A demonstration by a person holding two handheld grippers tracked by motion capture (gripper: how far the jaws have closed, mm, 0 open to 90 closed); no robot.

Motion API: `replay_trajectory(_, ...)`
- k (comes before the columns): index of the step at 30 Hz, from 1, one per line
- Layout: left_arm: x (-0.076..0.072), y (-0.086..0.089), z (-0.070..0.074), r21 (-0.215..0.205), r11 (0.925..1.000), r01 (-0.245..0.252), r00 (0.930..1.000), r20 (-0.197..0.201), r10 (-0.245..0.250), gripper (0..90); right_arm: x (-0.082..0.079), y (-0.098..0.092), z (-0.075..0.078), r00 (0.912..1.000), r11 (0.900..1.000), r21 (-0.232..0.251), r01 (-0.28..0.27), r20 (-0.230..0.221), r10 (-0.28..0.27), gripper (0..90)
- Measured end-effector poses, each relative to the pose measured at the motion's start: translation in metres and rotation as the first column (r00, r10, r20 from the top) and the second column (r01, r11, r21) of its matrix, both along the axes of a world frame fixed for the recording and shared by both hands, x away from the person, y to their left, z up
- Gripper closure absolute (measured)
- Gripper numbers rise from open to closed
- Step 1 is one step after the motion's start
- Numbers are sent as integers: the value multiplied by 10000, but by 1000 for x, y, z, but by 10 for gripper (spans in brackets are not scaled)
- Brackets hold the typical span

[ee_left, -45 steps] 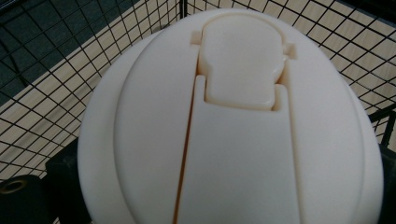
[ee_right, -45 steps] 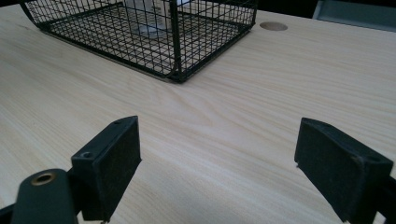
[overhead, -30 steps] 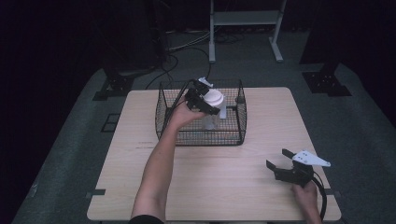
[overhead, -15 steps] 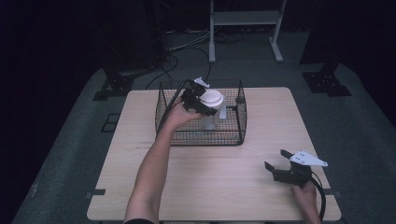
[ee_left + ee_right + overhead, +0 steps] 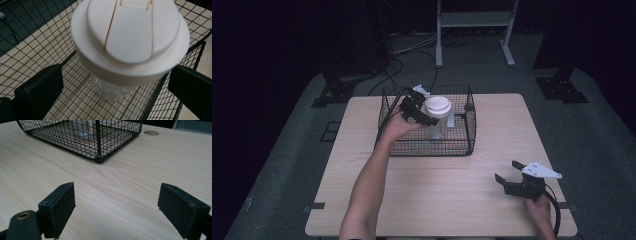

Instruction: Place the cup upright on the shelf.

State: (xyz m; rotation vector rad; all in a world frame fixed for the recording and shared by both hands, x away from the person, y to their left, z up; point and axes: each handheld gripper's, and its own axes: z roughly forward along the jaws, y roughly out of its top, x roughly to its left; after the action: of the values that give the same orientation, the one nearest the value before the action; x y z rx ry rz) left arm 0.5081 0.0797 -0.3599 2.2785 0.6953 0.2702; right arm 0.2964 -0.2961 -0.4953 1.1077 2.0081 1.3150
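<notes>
Table: a pale wood-grain table (image 5: 437, 185) sits square under the high view, and in the right gripper view there's a small round brown disc (image 5: 151, 132) set into the top past the basket's corner.
Floor: grey carpet (image 5: 597, 130) all round, dark cables (image 5: 399, 62) snaking off behind the table.
Room: very dark at the edges; a white metal stand (image 5: 474, 30) at the back, black stand feet (image 5: 562, 90) to either side.
Basket: black wire basket (image 5: 467, 107) at the table's far middle, its mesh floor showing the wood underneath.
Cup: and here's the clear cup (image 5: 438, 120) with a broad cream-white lid (image 5: 130, 37), inside the basket's walls; whether its base touches the mesh floor, I can't tell.
Left gripper: the left gripper (image 5: 424, 116) is over the basket, jaws spread wide either side of the cup just below the lid. In the left gripper view both black pads stand clear of the cup with gaps showing, so nothing is clamped.
Right gripper: the right gripper (image 5: 511, 176) is down at the near right of the table, well apart from the basket, jaws wide apart over bare wood, holding nothing.
Hands: a bare forearm (image 5: 367, 185) reaches up the left side; the right hand (image 5: 539, 207) sits at the table's near edge.
Writing: no lettering readable on lid, cup or basket; the lid has a flat flip tab (image 5: 131, 30), plain.
</notes>
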Motion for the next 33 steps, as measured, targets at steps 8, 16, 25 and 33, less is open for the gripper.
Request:
replay_trajectory(8, -9, 15, 3, 55, 10000, -20, 10000, 41, 20, 0, -1, 0, 0, 10000, 10000, -22, 32, 27, -31, 134)
replay_trajectory(16, -24, 25, 7, 47, 9999, 139, 9997, 184, -140, 0, -1, 0, 0, 10000, 10000, 8, 56, 51, -56, 135)
replay_trajectory(25, -36, 28, 11, 197, 9989, 428, 9988, 210, -432, 0, -2, 0, 0, 10000, 10000, -31, 64, 44, -64, 135)
replay_trajectory(33, -49, 33, 15, 36, 9985, 544, 9976, 425, -545, 0, -2, 1, 0, 10000, 10000, -53, 85, 33, -84, 135)
